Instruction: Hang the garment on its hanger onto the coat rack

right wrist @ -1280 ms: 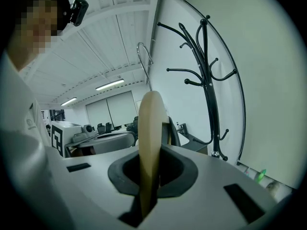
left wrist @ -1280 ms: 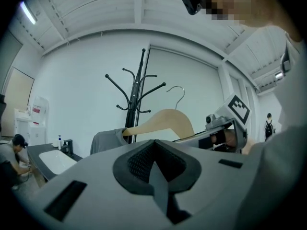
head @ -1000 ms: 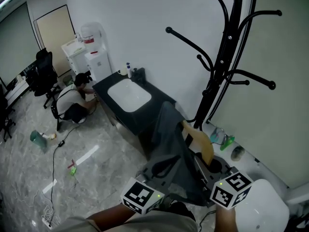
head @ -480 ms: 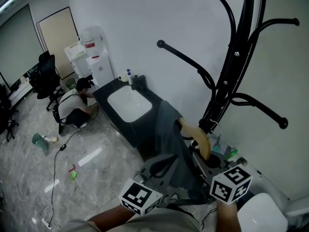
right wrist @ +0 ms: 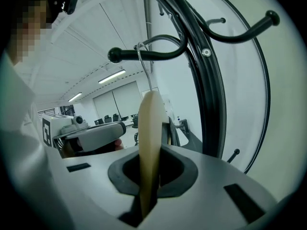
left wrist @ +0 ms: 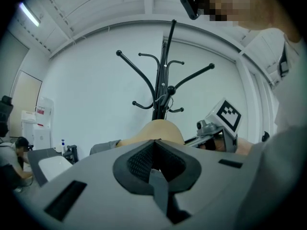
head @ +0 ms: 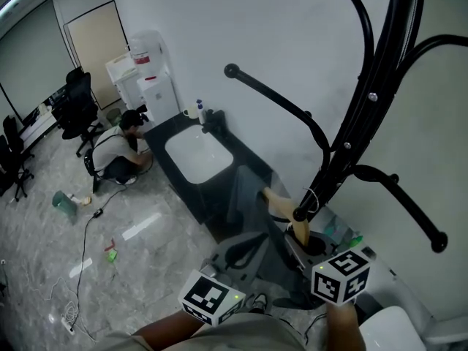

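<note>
A black coat rack (head: 344, 152) with curved arms stands at the right by the white wall. My right gripper (head: 307, 251) is shut on a wooden hanger (head: 280, 202) that carries a dark grey garment (head: 248, 210). In the right gripper view the hanger (right wrist: 149, 143) stands edge-on between the jaws of that gripper (right wrist: 149, 171), and its wire hook (right wrist: 143, 63) sits level with a ball-tipped rack arm (right wrist: 144, 54); I cannot tell whether it rests on it. My left gripper (head: 232, 275) is shut on the garment's lower part. Beyond the left gripper (left wrist: 154, 152) rise the hanger (left wrist: 153, 131) and the rack (left wrist: 163, 75).
A black counter (head: 219, 189) with a white sink (head: 197, 152) runs along the wall behind the garment. A person (head: 117, 152) crouches on the floor by a water dispenser (head: 150, 79). Office chairs (head: 73, 108) stand far left. Small bottles (head: 344, 236) lie at the rack's foot.
The hanger and garment have moved up and closer to the rack's pole, and the rack now looms larger. Both grippers keep their hold.
</note>
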The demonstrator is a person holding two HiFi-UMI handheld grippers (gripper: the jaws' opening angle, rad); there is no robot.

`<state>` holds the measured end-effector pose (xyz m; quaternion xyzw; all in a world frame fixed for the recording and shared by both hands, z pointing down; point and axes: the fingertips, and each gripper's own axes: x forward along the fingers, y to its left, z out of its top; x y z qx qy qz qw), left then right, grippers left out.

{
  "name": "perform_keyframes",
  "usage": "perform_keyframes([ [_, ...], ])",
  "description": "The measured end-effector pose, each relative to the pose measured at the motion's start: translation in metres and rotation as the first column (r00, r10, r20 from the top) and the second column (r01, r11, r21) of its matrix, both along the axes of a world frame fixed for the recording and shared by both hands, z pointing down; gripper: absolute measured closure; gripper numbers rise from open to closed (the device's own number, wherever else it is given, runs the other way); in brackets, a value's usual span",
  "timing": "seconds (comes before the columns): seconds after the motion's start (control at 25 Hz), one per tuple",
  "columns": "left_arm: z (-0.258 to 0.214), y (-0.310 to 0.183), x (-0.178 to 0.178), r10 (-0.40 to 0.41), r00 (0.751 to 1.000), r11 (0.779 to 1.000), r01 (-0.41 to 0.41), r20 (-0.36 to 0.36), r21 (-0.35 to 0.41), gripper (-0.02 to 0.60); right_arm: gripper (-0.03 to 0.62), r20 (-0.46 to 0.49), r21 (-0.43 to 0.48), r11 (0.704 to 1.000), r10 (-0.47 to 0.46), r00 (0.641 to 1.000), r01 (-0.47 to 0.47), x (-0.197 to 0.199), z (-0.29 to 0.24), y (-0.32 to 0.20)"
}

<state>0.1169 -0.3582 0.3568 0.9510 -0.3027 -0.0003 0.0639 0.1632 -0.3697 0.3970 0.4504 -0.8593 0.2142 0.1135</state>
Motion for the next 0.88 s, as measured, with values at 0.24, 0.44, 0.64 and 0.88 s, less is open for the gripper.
perform_keyframes([
  [0.24,0.007,-0.011,0.011,-0.011,1.0,1.0,0.011,0.006,-0.018,0.575,0.565,0.021,-0.032,0.999,0.004,1.0,-0.004,0.014,0.017,-0.011],
  [0.44,0.012,-0.015,0.02,-0.006,1.0,0.999,0.006,0.01,-0.034,0.575,0.564,0.029,-0.004,1.0,-0.007,1.0,0.007,0.022,0.016,-0.017],
  [0.64,0.013,-0.019,0.03,0.013,1.0,0.999,-0.012,0.011,-0.041,0.575,0.519,0.025,0.056,0.998,0.027,0.999,-0.029,0.039,0.0,-0.019],
  [0.88,0.012,-0.015,0.036,0.04,0.999,0.998,-0.04,0.01,-0.038,0.575,0.517,-0.054,0.118,0.989,0.093,0.994,-0.086,0.049,-0.012,-0.007],
])
